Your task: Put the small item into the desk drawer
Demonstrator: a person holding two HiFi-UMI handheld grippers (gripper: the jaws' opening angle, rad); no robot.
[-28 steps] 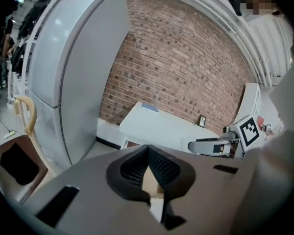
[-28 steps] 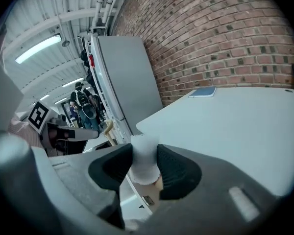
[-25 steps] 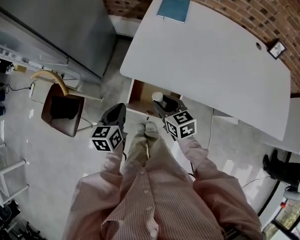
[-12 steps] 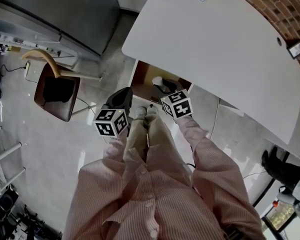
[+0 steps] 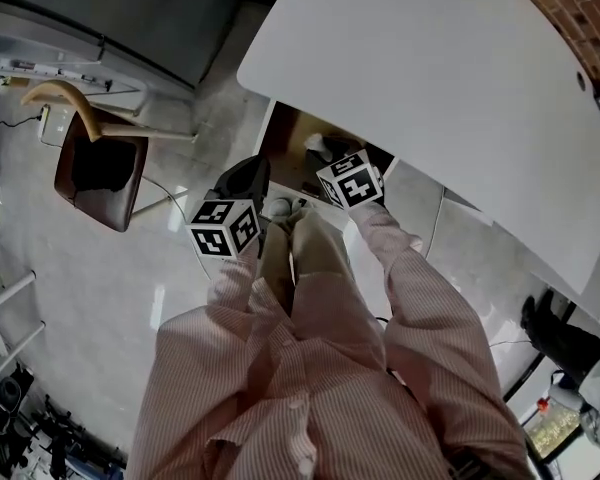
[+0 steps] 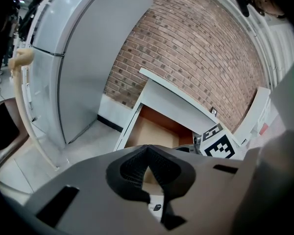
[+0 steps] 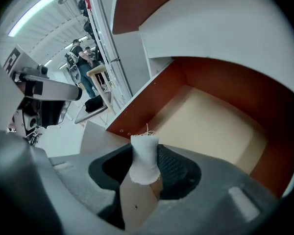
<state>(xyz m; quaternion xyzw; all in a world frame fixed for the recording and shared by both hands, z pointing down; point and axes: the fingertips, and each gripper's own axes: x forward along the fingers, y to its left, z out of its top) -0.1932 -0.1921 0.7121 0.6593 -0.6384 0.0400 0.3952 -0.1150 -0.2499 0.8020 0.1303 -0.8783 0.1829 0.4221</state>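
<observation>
Small item [image 5: 316, 144], a white scrap, seen from the head view at the tips of the right gripper [image 5: 330, 153], inside the mouth of the open desk drawer [image 5: 288, 128]. White desk [image 5: 430, 88] overhanging, just beyond the jaws. Left gripper [image 5: 248, 176] off to the side, near the drawer's front corner and apart from it. Shoes [image 5: 280, 206] between the two grippers; brown chair [image 5: 95, 163] and grey cabinet [image 5: 130, 8] well off to the left of both. Compared with a second ago, right gripper pushed a little further under the desk edge; left gripper placed much as before.

From the left gripper view: left gripper [image 6: 147, 153] with jaws closed tip to tip, nothing held. Ahead of the jaws, drawer [image 6: 154, 131] pulled out, tan floor showing. Marker cube of the right gripper [image 6: 218, 143] just right of the jaws, at the drawer. Brick wall [image 6: 186, 48] behind the desk [image 6: 181, 99], cabinet [image 6: 88, 58] to the left.

From the right gripper view: right gripper [image 7: 146, 166] clamped on the small item [image 7: 143, 155], a frayed white piece of cloth standing upright between the pads, loose threads at its top. Beyond the jaws, drawer [image 7: 210, 126] with red-brown walls and a tan floor; item above the drawer's front part, not resting on the floor.
</observation>
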